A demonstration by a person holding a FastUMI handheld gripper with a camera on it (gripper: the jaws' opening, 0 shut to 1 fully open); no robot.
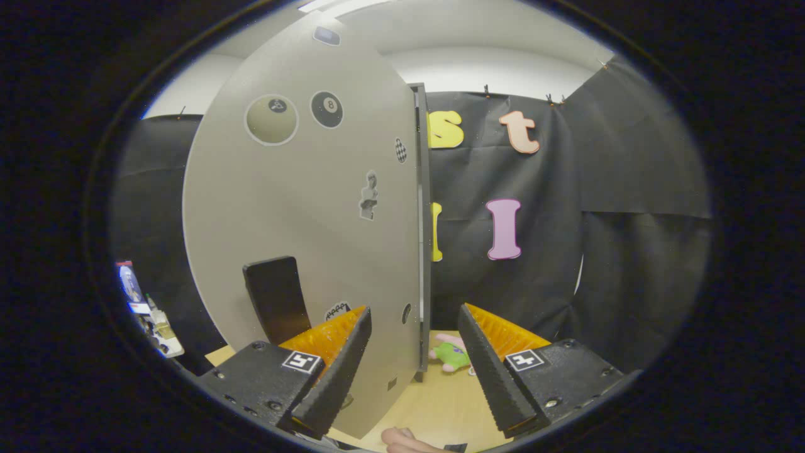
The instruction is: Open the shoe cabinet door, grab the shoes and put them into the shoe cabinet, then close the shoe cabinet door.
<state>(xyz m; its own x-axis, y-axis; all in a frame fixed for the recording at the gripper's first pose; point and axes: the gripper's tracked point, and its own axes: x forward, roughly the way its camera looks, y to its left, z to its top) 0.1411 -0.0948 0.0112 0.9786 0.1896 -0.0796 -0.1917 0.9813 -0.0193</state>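
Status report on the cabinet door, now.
Gripper open, fingers straddling the free edge of the cabinet door. Black handle left of the fingers, untouched. Plush toy on the table just beyond the door edge.

shoe cabinet door (302, 207): grey, black 8-ball sticker (327, 109) | handle (277, 299): black | plush toy (451, 355): green-pink | table (434, 409): light wood

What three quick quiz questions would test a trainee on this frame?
1. True or false: the tool is shut on the cabinet door.
2. What lies on the table beyond the door's edge? A) a plush toy B) a cup C) a book
3. What black part sticks out from the door near the tool's left finger?

Key: 1 false, the fingers are open; 2 A, plush toy; 3 handle.
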